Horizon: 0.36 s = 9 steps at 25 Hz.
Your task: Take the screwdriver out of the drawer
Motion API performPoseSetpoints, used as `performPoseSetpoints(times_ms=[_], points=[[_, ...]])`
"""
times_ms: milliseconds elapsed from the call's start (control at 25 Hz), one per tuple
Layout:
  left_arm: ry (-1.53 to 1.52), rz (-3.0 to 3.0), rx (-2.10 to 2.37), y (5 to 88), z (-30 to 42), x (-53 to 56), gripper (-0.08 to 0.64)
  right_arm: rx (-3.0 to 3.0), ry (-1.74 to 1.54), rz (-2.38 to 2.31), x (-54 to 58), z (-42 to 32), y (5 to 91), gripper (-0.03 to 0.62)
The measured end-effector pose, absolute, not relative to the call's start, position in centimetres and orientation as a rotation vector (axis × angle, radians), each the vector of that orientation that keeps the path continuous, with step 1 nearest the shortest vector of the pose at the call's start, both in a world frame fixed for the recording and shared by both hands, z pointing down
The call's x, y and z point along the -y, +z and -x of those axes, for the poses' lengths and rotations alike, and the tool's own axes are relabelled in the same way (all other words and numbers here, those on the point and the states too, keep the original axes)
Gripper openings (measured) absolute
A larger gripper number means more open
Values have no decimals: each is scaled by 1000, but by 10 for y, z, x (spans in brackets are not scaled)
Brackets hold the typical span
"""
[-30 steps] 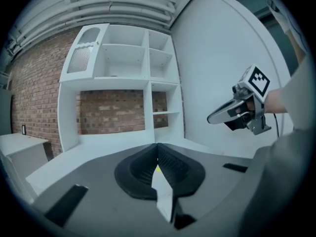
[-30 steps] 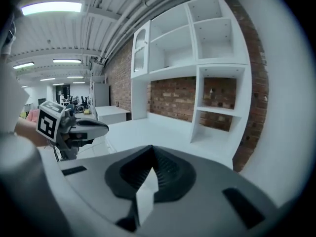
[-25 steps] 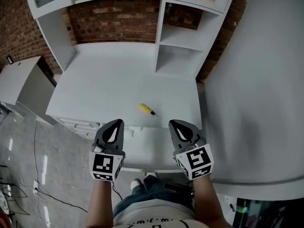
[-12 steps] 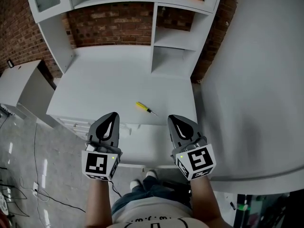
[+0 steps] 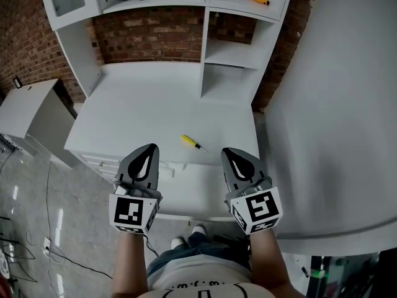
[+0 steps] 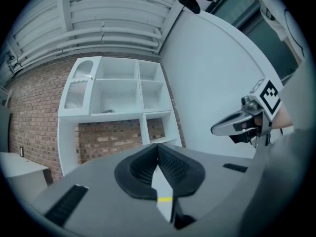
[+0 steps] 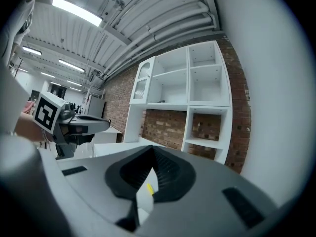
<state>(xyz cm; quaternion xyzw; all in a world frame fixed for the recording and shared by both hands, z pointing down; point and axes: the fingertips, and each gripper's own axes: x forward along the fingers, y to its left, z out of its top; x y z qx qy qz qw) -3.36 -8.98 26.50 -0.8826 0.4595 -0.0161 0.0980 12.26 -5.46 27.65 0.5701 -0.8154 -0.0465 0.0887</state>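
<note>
Head view has the left tongs (image 5: 149, 149) and the right tongs (image 5: 229, 153) both closed tight on nothing, held level side by side over the near edge of the worktop (image 5: 149, 104). The yellow-handled screwdriver (image 5: 193, 143) lies loose on that worktop, just beyond and between them. With no drawer standing open, I judge the taking-out done and the hands backing off, so no further grasp seems needed; against a second ago the screwdriver has not shifted and both tongs stay shut
</note>
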Motion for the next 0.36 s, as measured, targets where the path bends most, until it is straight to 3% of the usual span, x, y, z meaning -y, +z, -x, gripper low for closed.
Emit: performPoseSetpoints(times_ms=[360], points=[[-35, 2612, -1361, 259, 39, 95, 12, 2428, -143, -1678, 60, -115, 274, 9]])
